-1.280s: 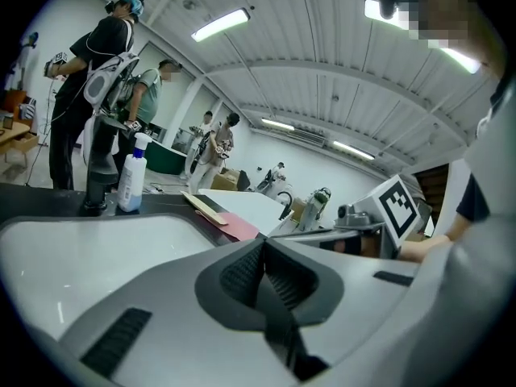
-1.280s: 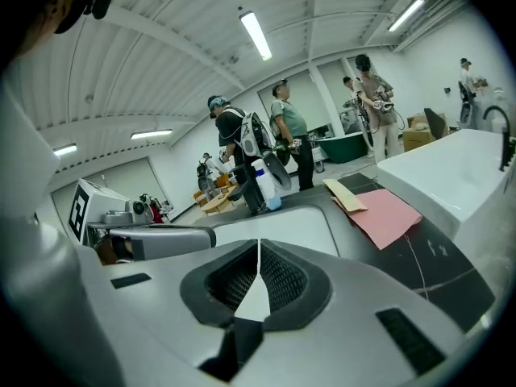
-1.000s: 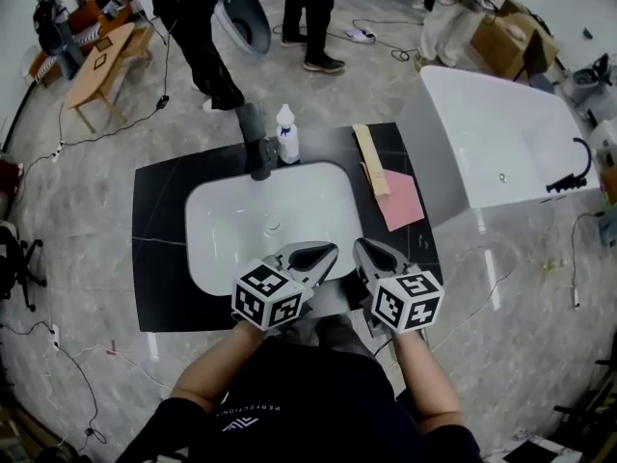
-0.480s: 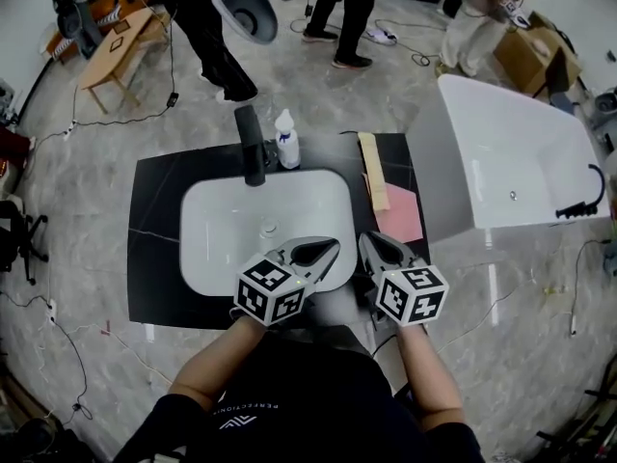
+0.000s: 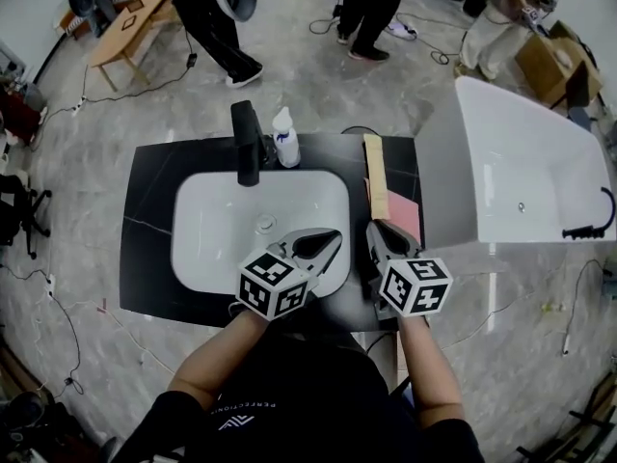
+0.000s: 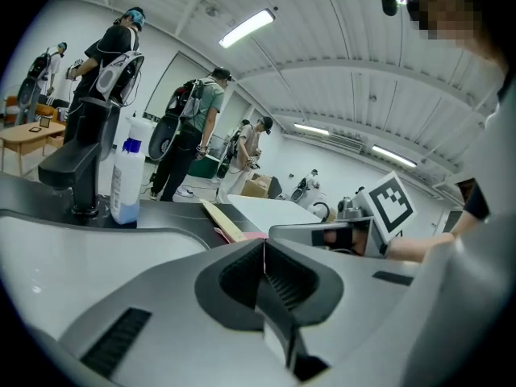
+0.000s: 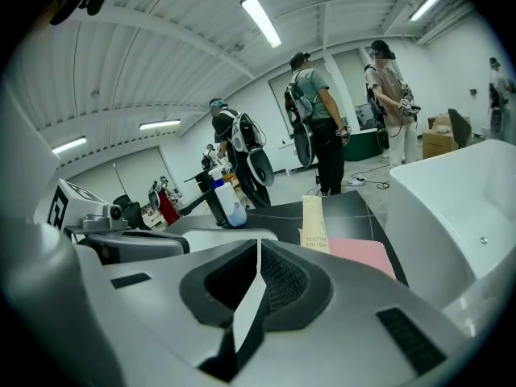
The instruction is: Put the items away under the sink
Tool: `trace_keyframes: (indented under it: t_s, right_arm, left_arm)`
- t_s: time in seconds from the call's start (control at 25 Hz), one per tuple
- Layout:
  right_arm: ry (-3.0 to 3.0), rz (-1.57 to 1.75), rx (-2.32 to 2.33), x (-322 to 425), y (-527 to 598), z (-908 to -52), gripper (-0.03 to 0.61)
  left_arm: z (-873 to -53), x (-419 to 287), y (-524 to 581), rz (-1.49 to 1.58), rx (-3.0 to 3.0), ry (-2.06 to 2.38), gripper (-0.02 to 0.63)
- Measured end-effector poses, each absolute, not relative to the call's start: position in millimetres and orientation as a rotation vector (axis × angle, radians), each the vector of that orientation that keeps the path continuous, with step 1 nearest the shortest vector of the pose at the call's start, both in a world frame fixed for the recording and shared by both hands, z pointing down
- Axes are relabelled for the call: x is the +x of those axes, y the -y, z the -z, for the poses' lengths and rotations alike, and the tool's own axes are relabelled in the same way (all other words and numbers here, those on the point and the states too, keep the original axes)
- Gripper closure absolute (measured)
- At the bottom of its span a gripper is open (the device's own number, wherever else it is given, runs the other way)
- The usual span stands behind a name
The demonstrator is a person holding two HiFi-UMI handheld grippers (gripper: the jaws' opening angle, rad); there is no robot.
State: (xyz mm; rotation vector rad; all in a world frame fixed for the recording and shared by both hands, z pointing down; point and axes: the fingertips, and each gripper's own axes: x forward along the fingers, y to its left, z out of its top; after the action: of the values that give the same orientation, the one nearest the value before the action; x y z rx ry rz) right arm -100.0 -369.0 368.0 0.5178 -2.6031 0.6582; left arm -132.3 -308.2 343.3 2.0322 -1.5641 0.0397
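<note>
At the bottom of the head view, the person's arms reached out over the near edge of the black surface (image 5: 145,258). The two tools were side by side in the lower middle of the frame. The left gripper (image 5: 332,238) had its jaws pressed together with nothing in them. It hung over the near rim of the white sink (image 5: 207,220). The right gripper (image 5: 374,231) had its jaws closed tight too, and it held nothing. Its tip pointed at the things lying just right of the sink, so it seemed to be getting ready to pick one up (the jaws would have to open first).

Just past that tip, in the middle right of the frame, a pink sheet (image 5: 407,216) lay flat on the surface. A long toothbrush box (image 5: 375,174) lay along its left side, touching it. Farther back, at the far rim of the sink, the bottle (image 5: 285,139) stood upright just beside the black tap (image 5: 247,143), likely so it was handy for washing. None of these things was put away yet. The space under the sink was hidden by the person's body. A white bathtub (image 5: 530,181) stood at the right, and people (image 5: 217,27) stood at the top.
</note>
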Motion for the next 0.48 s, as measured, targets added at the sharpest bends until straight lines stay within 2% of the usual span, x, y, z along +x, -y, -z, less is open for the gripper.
trace_keyframes:
  t_s: [0.48]
  right_arm:
    - [2.572, -0.601, 0.568, -107.9, 425.3, -385.0, 0.54]
  left_arm:
    - [-353.6, -139.2, 336.9, -0.059, 1.965, 1.598, 0.604]
